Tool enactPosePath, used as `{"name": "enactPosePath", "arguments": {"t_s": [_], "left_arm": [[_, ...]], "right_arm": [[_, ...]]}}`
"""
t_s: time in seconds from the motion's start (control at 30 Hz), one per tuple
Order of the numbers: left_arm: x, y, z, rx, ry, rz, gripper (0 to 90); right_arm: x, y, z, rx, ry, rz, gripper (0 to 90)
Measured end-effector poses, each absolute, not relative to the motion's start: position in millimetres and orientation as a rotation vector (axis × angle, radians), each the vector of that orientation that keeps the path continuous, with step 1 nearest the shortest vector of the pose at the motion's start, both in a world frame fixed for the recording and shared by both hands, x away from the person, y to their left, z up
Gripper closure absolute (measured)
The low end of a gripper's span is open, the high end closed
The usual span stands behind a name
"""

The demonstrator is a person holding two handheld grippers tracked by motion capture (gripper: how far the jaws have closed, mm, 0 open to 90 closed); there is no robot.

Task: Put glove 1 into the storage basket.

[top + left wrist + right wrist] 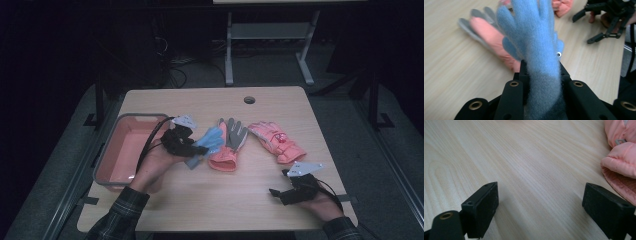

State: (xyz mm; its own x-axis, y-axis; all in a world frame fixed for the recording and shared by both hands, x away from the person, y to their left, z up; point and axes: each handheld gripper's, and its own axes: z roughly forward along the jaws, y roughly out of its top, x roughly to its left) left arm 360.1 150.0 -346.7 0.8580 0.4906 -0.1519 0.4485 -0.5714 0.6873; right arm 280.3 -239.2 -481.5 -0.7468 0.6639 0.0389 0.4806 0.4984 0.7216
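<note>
the left hand-held gripper [196, 148] has its jaws pinched on the cuff of a fuzzy blue glove [534, 42], lifted above the desk [210, 195] between the salmon tray [116, 150] and the grey-and-salmon glove [227, 142]. the right hand-held gripper [540, 207] rests on the desk, jaws wide apart, holding nothing, near the pink glove [621, 157].

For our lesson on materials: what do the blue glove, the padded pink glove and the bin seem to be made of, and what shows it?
Blue glove: likely knitted fleece or wool, matte; fuzzy nap.
Padded pink glove: probably smooth synthetic fabric over padding; puffy quilted sections.
Bin: apparently moulded plastic, pink inside, grey rim, slight sheen.
</note>
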Motion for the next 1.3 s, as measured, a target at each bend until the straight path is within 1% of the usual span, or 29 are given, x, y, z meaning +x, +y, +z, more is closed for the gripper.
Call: {"name": "enactPosePath", "arguments": {"t_s": [0.37, 0.8, 1.0, 1.17, 1.3], "left_arm": [[375, 197, -332, 2.242, 0.793, 0.167, 73.7], [394, 251, -332, 2.193, 0.974, 0.27, 73.8], [403, 273, -343, 2.19, 1.072, 0.333, 73.6], [409, 282, -356, 2.188, 1.13, 0.347, 73.5], [417, 288, -373, 2.208, 1.191, 0.33, 73.4]], "right_arm": [[280, -239, -481, 0.974, 2.5, 1.088, 13.0], [280, -239, -481, 0.974, 2.5, 1.088, 13.0], [280, -239, -481, 0.974, 2.501, 1.088, 12.9], [280, -239, -481, 0.974, 2.5, 1.088, 13.0], [280, -239, -481, 0.974, 2.501, 1.088, 12.9]]}}
